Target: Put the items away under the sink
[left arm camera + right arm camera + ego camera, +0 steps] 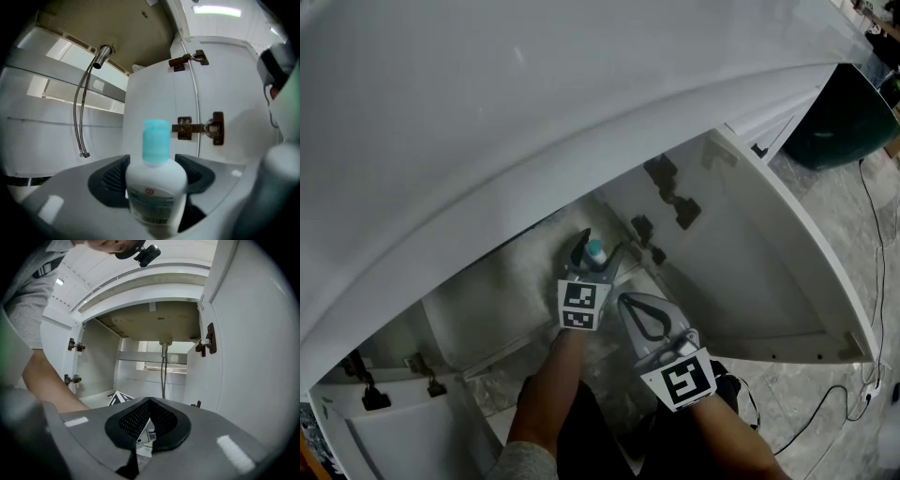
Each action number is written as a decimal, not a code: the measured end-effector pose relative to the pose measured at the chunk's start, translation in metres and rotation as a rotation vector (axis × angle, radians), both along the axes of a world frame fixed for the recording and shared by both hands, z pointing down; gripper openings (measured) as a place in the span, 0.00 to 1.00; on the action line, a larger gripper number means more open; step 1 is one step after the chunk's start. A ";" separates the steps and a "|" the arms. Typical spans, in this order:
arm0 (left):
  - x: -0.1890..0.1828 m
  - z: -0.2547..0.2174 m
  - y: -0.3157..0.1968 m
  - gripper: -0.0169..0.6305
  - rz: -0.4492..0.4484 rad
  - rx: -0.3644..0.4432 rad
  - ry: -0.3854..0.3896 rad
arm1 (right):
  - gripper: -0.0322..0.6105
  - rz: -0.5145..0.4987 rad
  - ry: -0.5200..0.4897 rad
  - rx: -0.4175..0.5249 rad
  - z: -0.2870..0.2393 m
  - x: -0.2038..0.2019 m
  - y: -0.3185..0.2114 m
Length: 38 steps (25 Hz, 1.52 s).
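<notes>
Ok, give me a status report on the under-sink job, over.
Left gripper shut on white bottle, teal cap up, inside open cabinet. Right gripper shut, empty, at cabinet mouth. Hoses hang at rear, apart from bottle.

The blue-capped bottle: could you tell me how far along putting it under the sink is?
Done: the cabinet door stands open. In hand: the left gripper holds the bottle upright inside the cabinet. Left: setting it down and releasing; the right gripper is shut, empty.
</notes>
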<state>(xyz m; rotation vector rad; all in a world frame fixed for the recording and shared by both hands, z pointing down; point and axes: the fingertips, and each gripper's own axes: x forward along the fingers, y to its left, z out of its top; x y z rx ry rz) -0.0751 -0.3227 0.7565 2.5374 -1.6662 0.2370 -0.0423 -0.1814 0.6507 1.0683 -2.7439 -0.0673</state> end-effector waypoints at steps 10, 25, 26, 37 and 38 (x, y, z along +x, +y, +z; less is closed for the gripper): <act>0.006 0.002 0.010 0.59 0.058 -0.011 -0.033 | 0.05 0.001 -0.046 0.005 -0.007 -0.002 0.000; -0.049 -0.138 0.108 0.64 -0.142 0.254 0.004 | 0.05 0.048 -0.239 -0.012 -0.028 0.004 -0.017; -0.049 -0.150 0.118 0.63 -0.137 0.282 -0.021 | 0.05 0.054 -0.261 -0.013 -0.031 0.004 -0.019; -0.027 -0.250 0.186 0.45 -0.078 0.142 -0.141 | 0.05 -0.047 -0.302 -0.132 -0.119 -0.020 0.028; -0.027 -0.269 0.190 0.43 -0.096 0.113 -0.103 | 0.05 -0.058 -0.287 -0.124 -0.144 -0.020 0.034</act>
